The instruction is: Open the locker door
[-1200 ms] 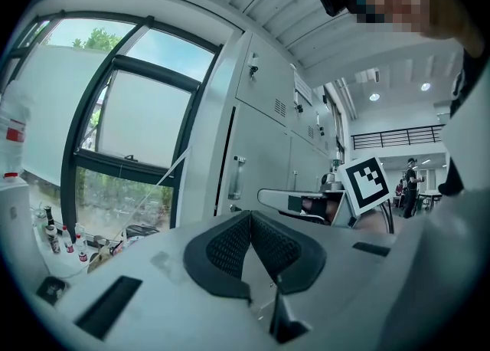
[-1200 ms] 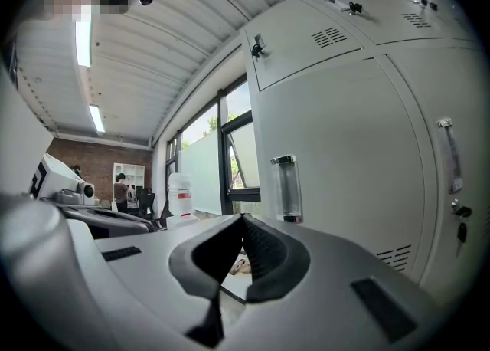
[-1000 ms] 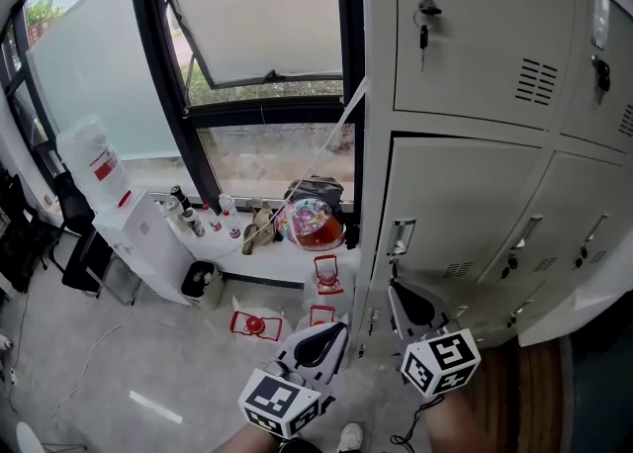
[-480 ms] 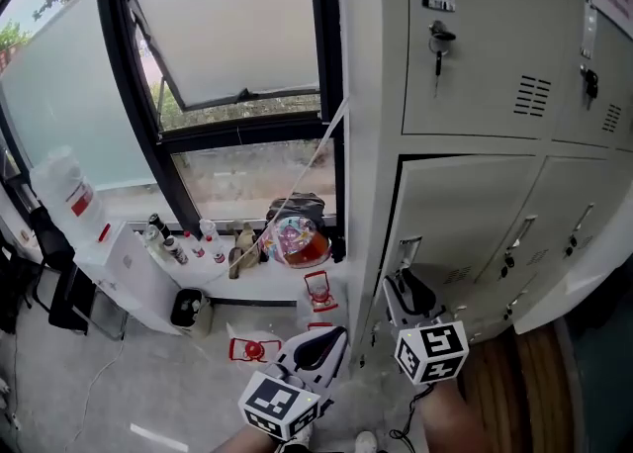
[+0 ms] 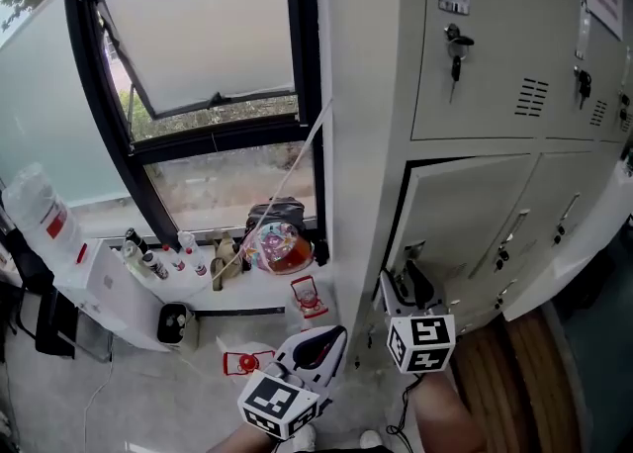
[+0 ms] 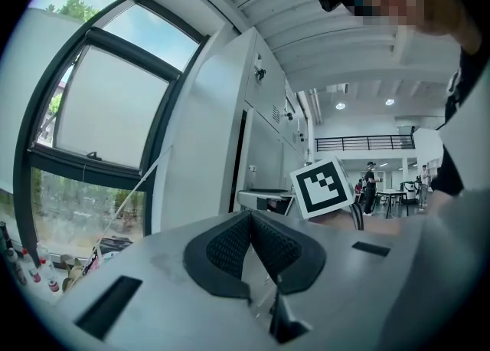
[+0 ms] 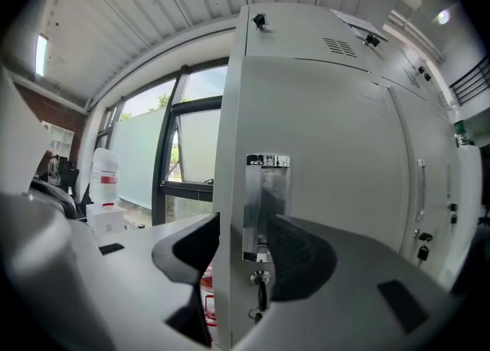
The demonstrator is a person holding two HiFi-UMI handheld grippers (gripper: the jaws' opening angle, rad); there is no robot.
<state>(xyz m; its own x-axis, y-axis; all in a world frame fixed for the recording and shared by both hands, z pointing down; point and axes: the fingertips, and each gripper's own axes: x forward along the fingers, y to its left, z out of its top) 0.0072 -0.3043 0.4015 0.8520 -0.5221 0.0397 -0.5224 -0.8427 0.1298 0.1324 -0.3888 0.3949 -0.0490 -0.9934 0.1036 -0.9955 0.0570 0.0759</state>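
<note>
Two jaws of the right claw point(image 7: 249, 254), just opening, straddle the locker door point(image 7: 329, 158).

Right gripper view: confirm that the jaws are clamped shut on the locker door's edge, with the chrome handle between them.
Not clamped shut. The right gripper view shows the right gripper with jaws apart, having just been opening, around the edge of the locker door, with the chrome handle between them.

Pale grey locker door point(image 5: 465, 209), black window frame point(image 5: 302, 45), white marker cube point(image 5: 420, 342) (black square pattern)
</note>
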